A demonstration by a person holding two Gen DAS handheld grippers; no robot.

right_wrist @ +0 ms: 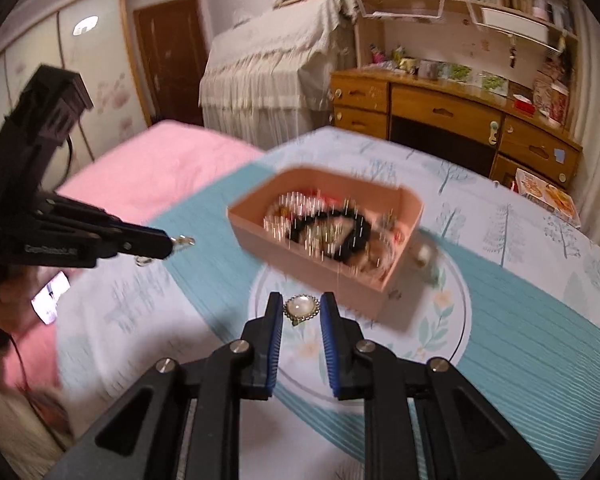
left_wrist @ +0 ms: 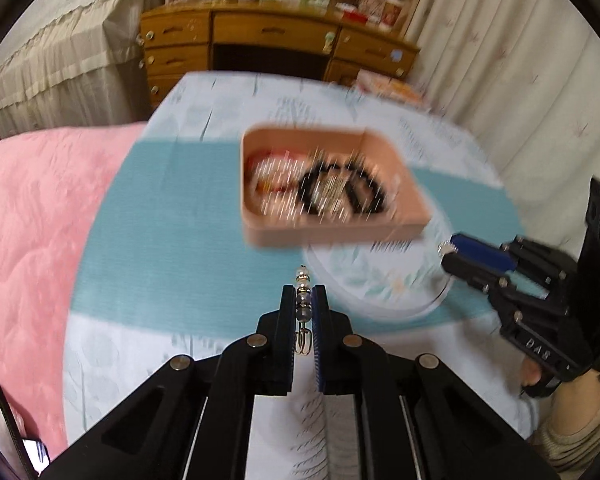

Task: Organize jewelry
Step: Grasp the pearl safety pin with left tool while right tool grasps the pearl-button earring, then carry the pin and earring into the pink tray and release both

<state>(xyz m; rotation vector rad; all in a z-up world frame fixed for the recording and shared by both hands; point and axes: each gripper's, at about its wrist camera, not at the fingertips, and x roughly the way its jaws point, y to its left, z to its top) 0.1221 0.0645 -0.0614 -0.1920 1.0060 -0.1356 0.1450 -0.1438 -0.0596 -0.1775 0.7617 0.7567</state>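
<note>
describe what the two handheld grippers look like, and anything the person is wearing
Both the left gripper and the right gripper are black, angular linkages joined by silver pivot pins, with ribbed blue pads on flat parallel fingers. White lettering marks their sides. A dark cable trails down. A beige knit sleeve covers one wrist.

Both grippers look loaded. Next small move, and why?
Probably carry both pieces forward over the pink box and release there. The left gripper is shut on a beaded earring, the right gripper on a pearl brooch. Both are held above the plate, short of the box, which already holds jewelry. Frames are blurred, so exact clearance is unclear.
</note>
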